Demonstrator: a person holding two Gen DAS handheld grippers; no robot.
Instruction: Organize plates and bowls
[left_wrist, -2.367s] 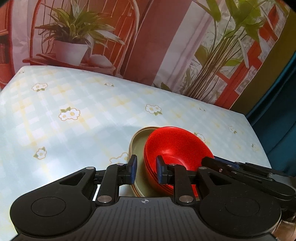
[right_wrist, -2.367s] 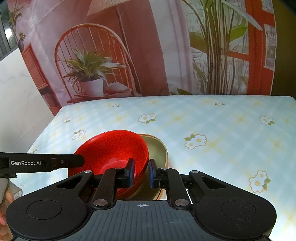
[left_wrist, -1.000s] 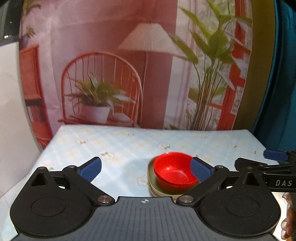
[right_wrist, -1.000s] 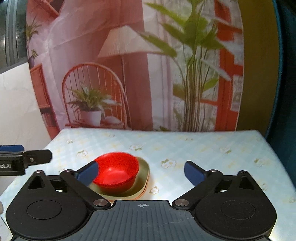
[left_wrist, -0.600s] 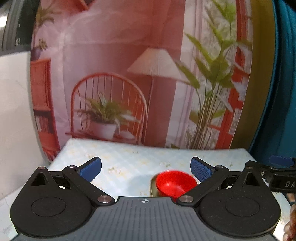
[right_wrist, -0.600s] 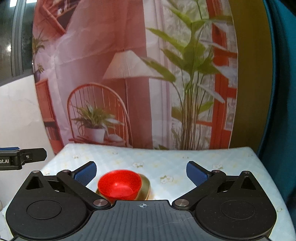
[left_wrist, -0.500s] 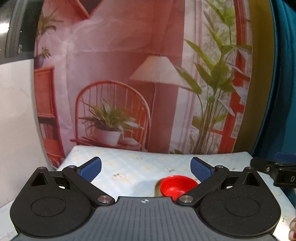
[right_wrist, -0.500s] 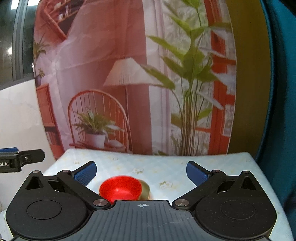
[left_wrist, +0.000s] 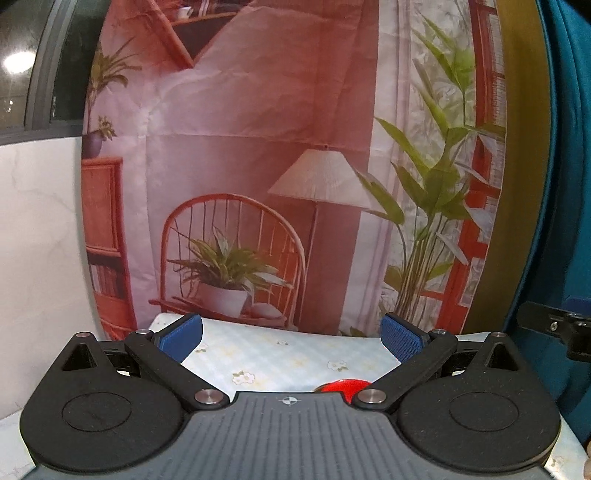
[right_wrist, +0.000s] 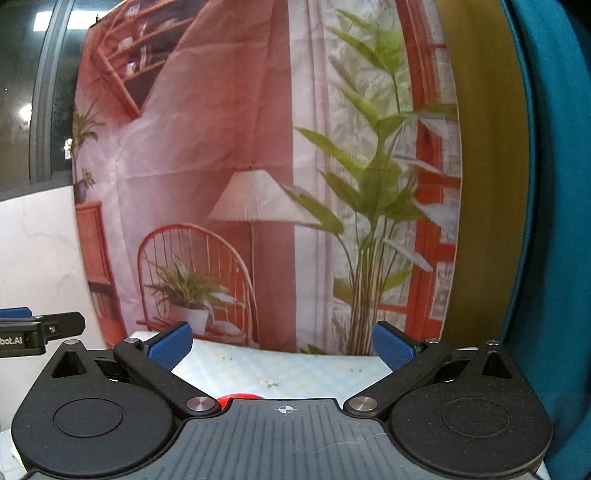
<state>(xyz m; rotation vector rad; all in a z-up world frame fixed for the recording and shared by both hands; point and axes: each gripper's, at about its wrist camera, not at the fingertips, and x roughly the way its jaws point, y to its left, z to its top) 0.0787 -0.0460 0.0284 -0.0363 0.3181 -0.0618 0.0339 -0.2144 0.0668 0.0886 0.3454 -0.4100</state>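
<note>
Above flowered tablecloth (left_wrist: 280, 354), both tools raised, backdrop (left_wrist: 258, 147) with printed chair and lamp filling view. Left of red bowl (left_wrist: 343, 386): left gripper (left_wrist: 291, 334), blue pads (left_wrist: 181, 330) spread wide, nothing between them. Red bowl resting on tablecloth, only sliver of rim visible over gripper body; in right wrist view red bowl (right_wrist: 240, 398) likewise mostly hidden. Right of bowl: right gripper (right_wrist: 282, 343), jaws wide apart, empty. Far right: teal curtain (right_wrist: 554, 221).
</note>
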